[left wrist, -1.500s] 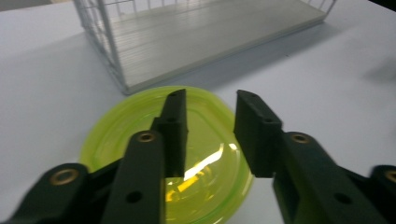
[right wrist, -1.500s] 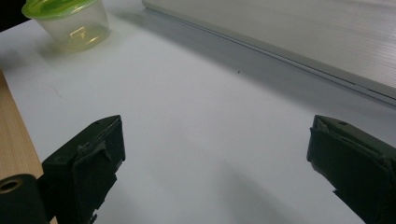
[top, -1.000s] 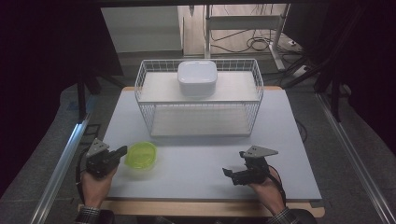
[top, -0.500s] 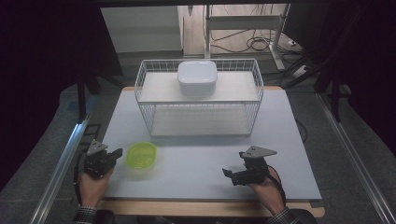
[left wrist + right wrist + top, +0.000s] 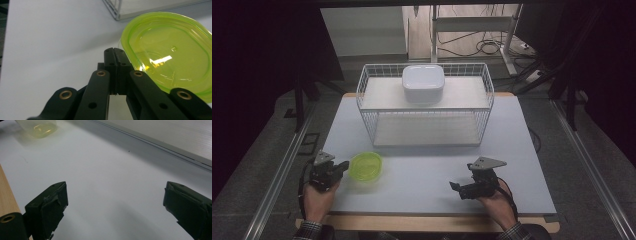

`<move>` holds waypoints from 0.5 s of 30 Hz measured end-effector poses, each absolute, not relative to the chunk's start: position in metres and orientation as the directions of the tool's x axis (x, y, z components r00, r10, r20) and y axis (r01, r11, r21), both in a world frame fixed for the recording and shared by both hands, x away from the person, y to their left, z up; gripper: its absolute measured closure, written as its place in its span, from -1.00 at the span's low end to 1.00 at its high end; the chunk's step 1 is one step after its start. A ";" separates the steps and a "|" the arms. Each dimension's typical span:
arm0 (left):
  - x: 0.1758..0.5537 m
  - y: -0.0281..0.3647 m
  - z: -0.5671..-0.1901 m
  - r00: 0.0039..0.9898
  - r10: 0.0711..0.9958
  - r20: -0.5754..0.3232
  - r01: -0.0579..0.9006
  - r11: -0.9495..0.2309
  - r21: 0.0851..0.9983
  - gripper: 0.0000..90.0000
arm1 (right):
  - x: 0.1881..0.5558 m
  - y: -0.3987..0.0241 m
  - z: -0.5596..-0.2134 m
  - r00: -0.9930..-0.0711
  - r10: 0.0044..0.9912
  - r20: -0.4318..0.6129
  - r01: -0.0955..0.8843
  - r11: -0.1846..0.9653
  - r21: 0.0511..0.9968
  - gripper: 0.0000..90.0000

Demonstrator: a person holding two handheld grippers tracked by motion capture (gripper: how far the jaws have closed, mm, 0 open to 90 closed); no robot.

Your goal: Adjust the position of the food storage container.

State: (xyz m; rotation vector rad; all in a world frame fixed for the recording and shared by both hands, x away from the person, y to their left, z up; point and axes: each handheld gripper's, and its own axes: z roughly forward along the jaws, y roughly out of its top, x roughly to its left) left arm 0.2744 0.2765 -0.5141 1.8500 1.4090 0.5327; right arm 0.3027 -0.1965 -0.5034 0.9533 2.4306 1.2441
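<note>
The left gripper (image 5: 343,166) has its jaws pressed together right beside the green bowl (image 5: 366,166) at the lower left of the table (image 5: 422,170), so it might just push the light bowl away, while the right gripper (image 5: 455,188) sits wide open.

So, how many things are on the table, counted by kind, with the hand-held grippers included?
Green container: 1
White lidded box: 1
White wire basket: 1
Grippers: 2, the left gripper and the right gripper
Total: 5
</note>
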 end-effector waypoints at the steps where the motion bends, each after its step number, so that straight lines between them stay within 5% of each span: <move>1: 0.274 0.274 -0.514 0.316 0.943 -0.107 0.636 -0.127 0.761 1.00 | 0.303 -0.196 -0.504 -0.756 0.651 0.070 0.439 0.424 0.793 -0.86; 15: 0.278 0.252 -0.517 0.377 0.917 -0.132 0.650 -0.160 0.743 1.00 | 0.303 -0.194 -0.505 -0.761 0.645 0.069 0.441 0.437 0.784 -0.86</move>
